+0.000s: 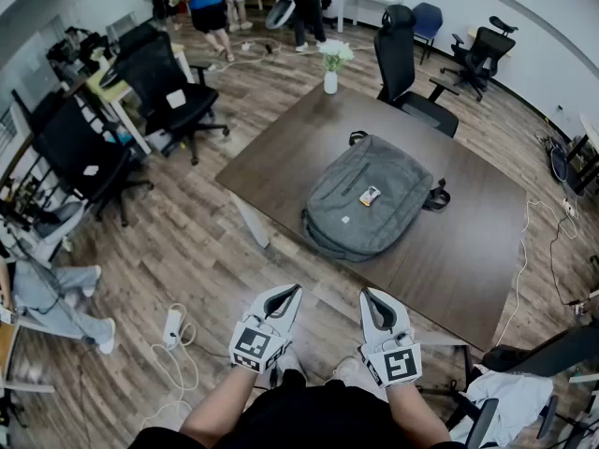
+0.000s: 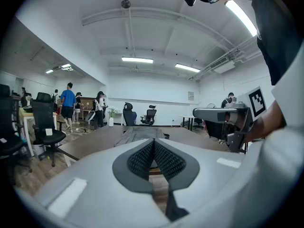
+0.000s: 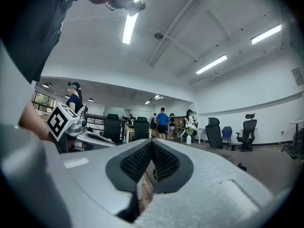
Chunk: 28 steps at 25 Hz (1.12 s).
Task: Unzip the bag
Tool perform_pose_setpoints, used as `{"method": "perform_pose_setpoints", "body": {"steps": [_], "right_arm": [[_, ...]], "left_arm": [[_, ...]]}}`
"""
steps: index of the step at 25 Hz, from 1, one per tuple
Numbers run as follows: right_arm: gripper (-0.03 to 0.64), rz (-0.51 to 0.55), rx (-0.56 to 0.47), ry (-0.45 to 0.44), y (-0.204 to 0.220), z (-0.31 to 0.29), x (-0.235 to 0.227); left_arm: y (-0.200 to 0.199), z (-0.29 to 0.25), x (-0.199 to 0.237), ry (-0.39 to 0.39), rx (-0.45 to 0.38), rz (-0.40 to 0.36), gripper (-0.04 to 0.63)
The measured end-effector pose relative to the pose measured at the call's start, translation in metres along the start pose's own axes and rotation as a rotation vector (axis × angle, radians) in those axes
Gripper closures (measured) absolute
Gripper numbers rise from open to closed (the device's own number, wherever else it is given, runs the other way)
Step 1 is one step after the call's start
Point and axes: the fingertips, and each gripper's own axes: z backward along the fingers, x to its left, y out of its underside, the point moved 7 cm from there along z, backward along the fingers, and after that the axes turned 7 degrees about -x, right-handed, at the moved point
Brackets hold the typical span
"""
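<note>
Our left gripper [image 1: 290,293] and right gripper [image 1: 371,297] hover short of the counter [image 1: 468,251], fingers [image 2: 140,159] clenched empty, the flat bag [image 1: 370,204] not yet reached.

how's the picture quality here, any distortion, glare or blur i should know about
Head view: strong fisheye bend towards the edges, even light, bag and table sharp. Left gripper view: round dark vignette, ceiling light strips bright but not flaring. Right gripper view: same vignette, one light strip blown out overhead.
</note>
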Motion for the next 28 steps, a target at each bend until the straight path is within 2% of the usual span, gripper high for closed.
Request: {"method": "perform_pose_setpoints", "body": {"steps": [14,20,24,28], "right_arm": [[0.612,-0.016,-0.002,-0.056,0.011,0.009,-0.031],[0.612,-0.017,-0.003,-0.124,0.024,0.007,-0.045],[0.612,0.032,-0.025,-0.187,0.032,-0.008,-0.049],[0.612,0.029,0.015,-0.198,0.044,-0.034,-0.053]], "left_arm": [[0.011,-0.018,-0.016,-0.051,0.068,-0.027,0.578],[0.017,-0.021,-0.009,-0.136,0.105,-0.061,0.578],[0.024,-0.027,-0.002,-0.153,0.134,-0.074,0.577],[0.035,-0.045,0.021,-0.153,0.146,-0.070,0.578]]}}
